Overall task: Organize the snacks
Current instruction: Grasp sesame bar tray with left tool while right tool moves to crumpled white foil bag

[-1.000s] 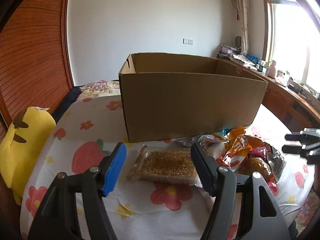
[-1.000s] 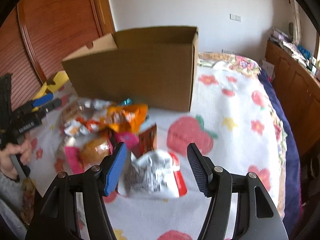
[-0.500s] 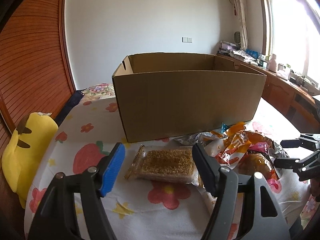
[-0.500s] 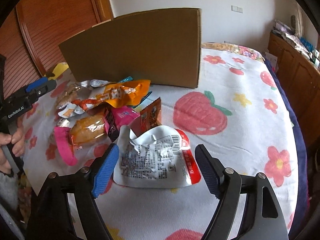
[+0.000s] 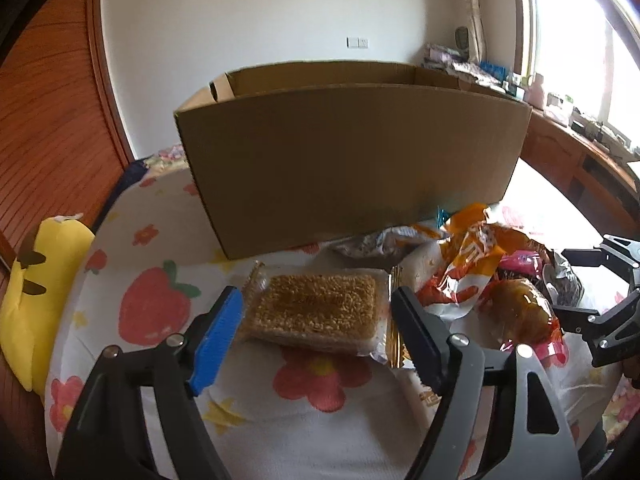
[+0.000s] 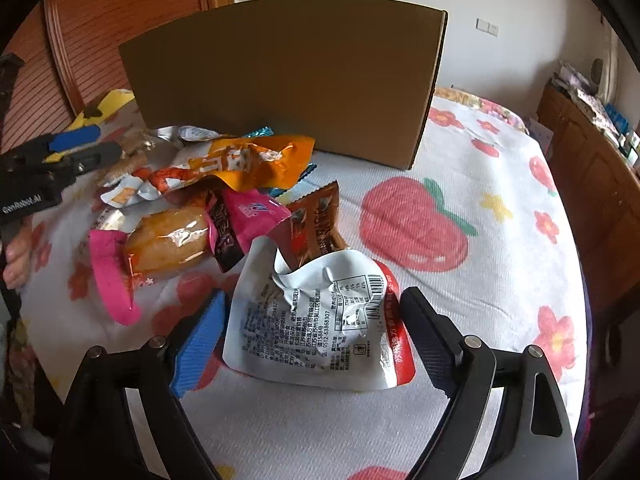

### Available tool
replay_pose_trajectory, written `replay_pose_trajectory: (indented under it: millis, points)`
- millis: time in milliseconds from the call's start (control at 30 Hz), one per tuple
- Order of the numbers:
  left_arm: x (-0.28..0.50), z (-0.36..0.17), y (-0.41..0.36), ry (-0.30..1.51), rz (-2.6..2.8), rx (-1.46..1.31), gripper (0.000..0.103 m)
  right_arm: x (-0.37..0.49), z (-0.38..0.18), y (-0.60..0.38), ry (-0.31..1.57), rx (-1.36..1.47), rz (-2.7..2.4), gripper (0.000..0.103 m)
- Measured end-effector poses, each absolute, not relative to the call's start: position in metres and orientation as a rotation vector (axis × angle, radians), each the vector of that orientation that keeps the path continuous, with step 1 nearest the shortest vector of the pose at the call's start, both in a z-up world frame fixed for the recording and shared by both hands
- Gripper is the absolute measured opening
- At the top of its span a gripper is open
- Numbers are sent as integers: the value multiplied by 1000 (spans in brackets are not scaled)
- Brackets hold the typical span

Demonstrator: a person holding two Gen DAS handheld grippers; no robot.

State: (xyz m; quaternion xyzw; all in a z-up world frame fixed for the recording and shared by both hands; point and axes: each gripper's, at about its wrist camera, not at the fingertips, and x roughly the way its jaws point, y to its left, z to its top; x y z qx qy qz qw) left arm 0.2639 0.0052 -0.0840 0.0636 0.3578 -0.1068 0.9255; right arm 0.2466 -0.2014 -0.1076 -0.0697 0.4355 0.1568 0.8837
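Snacks lie in a heap on a bed with a white cover [image 6: 500, 280] that has red strawberries and flowers printed on it. A big brown cardboard box [image 5: 352, 160] stands on the far side of the bed with its top open, and the heap sits just in front of it. The left claw [image 5: 316, 338] is spread wide, and a clear packet with a golden crispy rice bar [image 5: 316, 310] lies flat between its two fingers. The blue pad is right beside the packet's left edge, but it is hard to tell if it touches. The right claw [image 6: 312, 338] is spread wide too, with a crinkled white packet [image 6: 316, 320] between its fingers. This packet has a red edge, a barcode and small black print on it, and its top corner curls up. Behind the white packet sits a small brown packet [image 6: 316, 220], standing partly up. To the left of that are a pink packet [image 6: 240, 220], a clear wrapper with a golden bun [image 6: 168, 240] inside, and a big orange bag [image 6: 240, 160] lying across the top of the heap. A yellow plush toy [image 5: 32, 292] rests at the left edge of the bed.
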Motion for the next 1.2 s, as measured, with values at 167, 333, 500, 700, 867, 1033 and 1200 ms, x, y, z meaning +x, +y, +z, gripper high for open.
replay_pose_trajectory:
  millis: [167,333,500,700,867,1033,1200]
  points:
    - [274,-85,8,781,-221,94,82,247,-108,-201,903,-148,323,89]
    - [281,-91,7,824,-248,80,86,245,-108,-201,902,-145,325,89]
    - [283,-95,-2,830,-231,147,89,245,-108,-201,901,-142,326,89]
    - [282,-97,-7,830,-228,175,89,244,-107,-201,901,-146,324,89]
    - [286,-96,-5,834,-235,164,86,245,-107,-199,903,-151,320,89]
    - [278,-92,-1,829,-248,183,62,245,-107,-199,904,-149,315,89]
    - [266,-82,-4,806,-247,203,38,245,-108,-199,904,-149,315,89]
